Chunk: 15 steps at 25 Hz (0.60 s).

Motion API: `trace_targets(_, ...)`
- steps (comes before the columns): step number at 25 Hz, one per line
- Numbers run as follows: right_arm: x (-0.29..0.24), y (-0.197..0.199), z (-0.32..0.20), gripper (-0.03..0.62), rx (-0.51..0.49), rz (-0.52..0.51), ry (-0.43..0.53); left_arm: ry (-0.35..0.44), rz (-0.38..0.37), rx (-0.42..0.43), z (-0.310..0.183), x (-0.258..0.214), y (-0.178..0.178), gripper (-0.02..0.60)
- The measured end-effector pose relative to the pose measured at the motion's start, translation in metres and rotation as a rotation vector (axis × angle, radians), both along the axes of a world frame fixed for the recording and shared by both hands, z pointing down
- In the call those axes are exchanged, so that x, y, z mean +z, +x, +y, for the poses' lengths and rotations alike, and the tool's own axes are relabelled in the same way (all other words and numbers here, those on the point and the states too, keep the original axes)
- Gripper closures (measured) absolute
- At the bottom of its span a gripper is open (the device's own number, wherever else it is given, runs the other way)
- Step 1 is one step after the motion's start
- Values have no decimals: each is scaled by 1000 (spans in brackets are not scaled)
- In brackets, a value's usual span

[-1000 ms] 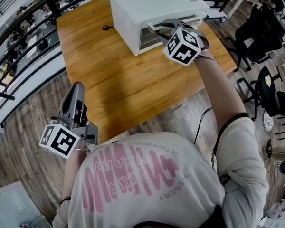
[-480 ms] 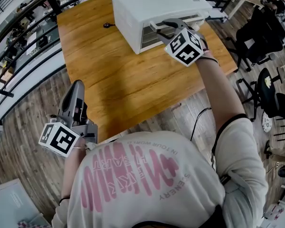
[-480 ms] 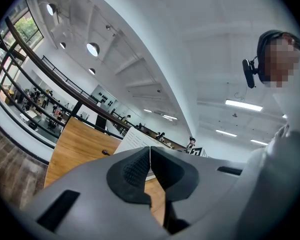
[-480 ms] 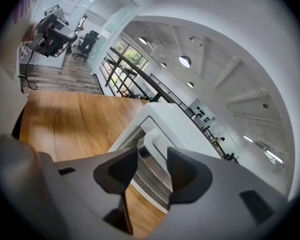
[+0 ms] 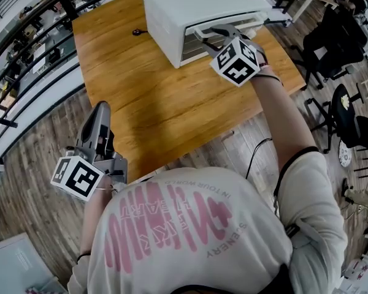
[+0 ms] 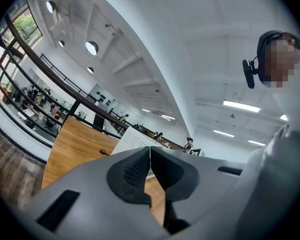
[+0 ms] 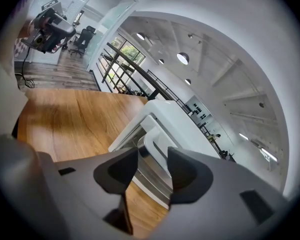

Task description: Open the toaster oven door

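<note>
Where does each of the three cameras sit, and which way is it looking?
Head view: on the person's head, looking steeply down at the wooden table and white toaster oven; the person's shirt, left gripper and right gripper show.
Left gripper view: on the left gripper, looking level across the table toward the oven; its shut jaws and the shirt show.
Right gripper view: on the right gripper, tilted down at the oven's door handle, which stands between jaws that have just been opening.
Shared: all three see the table and oven.
</note>
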State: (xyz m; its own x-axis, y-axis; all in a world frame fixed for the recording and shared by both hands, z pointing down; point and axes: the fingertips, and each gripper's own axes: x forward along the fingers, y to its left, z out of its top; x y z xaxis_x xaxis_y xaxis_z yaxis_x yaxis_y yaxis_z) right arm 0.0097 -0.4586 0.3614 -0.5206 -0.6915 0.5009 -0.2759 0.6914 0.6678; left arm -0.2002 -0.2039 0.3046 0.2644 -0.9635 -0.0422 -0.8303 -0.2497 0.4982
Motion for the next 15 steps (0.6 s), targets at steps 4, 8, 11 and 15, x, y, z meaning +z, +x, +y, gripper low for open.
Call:
trace_targets(4,2,3,2,408,19,-7,6,1,0,0,2,0,-3,560)
trace_targets(8,3,5,6,408,40,-9,15,-4,6,0,7,0,-5,560)
trace_targets(11,5,9,10,408,55,-10,14,-4,11,6,11,0,-4,560)
trace_targets(15,8,12,14,413,65,-16,16,1,8,9,15,-2,-4,560)
